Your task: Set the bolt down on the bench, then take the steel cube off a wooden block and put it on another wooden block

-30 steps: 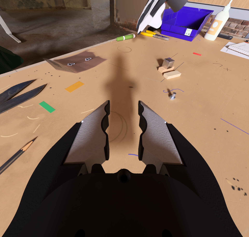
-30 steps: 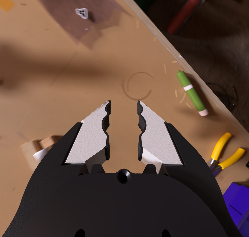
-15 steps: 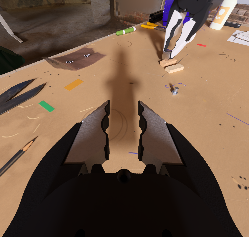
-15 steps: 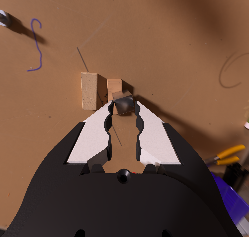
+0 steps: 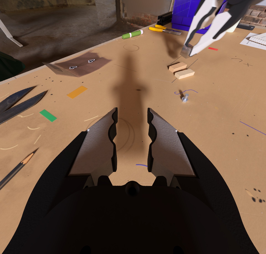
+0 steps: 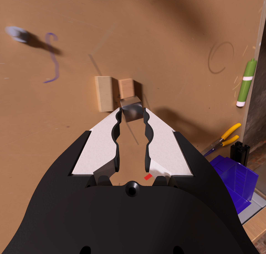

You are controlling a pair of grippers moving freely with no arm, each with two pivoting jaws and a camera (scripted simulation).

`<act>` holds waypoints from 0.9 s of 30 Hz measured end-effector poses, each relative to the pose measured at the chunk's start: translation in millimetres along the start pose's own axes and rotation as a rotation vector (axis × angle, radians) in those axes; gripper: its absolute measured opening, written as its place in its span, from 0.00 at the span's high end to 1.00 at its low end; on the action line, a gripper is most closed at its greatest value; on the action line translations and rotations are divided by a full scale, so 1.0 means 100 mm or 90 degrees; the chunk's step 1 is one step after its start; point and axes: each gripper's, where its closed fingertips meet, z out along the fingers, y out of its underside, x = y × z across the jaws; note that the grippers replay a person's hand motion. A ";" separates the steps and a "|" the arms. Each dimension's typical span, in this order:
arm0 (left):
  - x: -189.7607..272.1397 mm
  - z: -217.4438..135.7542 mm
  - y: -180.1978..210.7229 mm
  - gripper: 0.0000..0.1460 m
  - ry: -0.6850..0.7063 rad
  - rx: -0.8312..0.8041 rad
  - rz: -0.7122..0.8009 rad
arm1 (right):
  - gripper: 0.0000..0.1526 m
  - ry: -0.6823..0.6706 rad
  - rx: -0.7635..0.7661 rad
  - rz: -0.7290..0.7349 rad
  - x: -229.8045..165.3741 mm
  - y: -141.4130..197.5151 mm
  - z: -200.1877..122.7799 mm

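1. Gripping the steel cube (image 6: 131, 110) between its fingertips, the right gripper (image 6: 132, 110) now holds it in the air above the bench (image 5: 144, 76); half a second ago the cube sat on a wooden block.
2. From the left wrist view, the cube (image 5: 185, 51) hangs clear of both blocks, up and behind them, pinched by the right gripper (image 5: 188, 51).
3. The shorter block (image 6: 126, 87), which carried the cube, now lies bare. The longer block (image 6: 104, 93) lies just beside it, with a narrow gap between them.
4. The bolt (image 5: 185, 97) rests on the bench, head down, shank tilted up, nearer than the blocks and well apart from them. Its place matches the earlier picture.
5. The left gripper (image 5: 132, 110) hovers low over the bench with its jaws spread and nothing between them, as before.
6. At the far edge lie a green marker (image 5: 132, 34), yellow-handled pliers (image 5: 164, 30) and a blue bin (image 5: 184, 12).
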 end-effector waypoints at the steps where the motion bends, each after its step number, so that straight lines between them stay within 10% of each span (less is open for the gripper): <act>1: 0.00 0.00 0.00 0.72 0.000 0.000 0.002 | 0.80 -0.005 -0.011 0.015 0.13 0.03 0.06; 22: -0.01 0.00 0.00 0.72 -0.006 -0.003 0.008 | 0.80 0.115 0.017 -0.011 -0.31 -0.07 0.14; 27: -0.03 0.00 0.01 0.72 -0.008 -0.002 0.000 | 0.46 0.061 0.273 0.169 -0.27 -0.21 -0.35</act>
